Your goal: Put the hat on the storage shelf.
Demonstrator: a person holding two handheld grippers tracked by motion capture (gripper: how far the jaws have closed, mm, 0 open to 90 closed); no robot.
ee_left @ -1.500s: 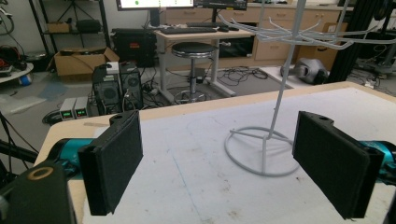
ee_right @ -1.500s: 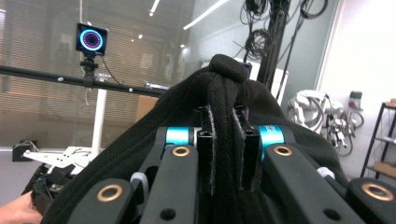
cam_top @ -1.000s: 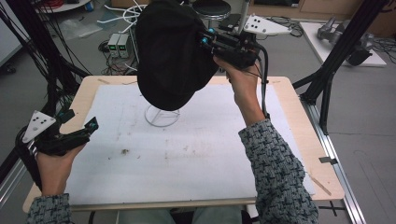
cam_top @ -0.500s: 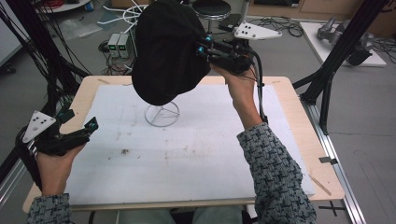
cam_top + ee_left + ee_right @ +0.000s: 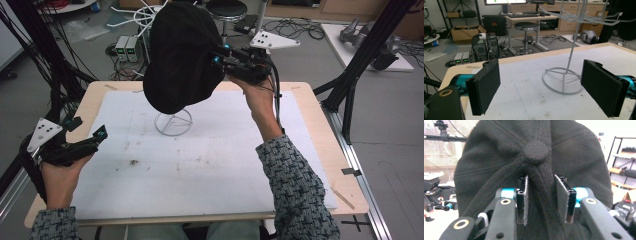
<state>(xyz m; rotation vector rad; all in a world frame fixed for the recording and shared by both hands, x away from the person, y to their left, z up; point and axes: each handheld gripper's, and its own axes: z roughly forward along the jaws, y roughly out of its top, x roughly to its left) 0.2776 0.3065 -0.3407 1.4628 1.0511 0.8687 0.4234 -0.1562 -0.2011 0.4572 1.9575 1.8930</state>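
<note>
High view: the black cap [image 5: 182, 55] sits atop the white wire stand [image 5: 173, 121]; the right gripper [image 5: 218, 55] meets its crown, and the left gripper [image 5: 95, 136] rests wide open near the table [image 5: 310, 115] edge.

Left gripper view: jaws spread, nothing between them.

Right gripper view: jaws have just been opening; a cap fold still lies between the pads [image 5: 524, 200], slack.

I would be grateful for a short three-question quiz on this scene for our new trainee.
1. What dark thing hangs over the white wire stand?
2. True or false: the jaws of the left gripper are shut.
3. The stand's ring base rests on: A) the floor, B) the white mat, C) a stool.
Key: 1, a black cap. 2, false; they stand wide apart. 3, B.
</note>
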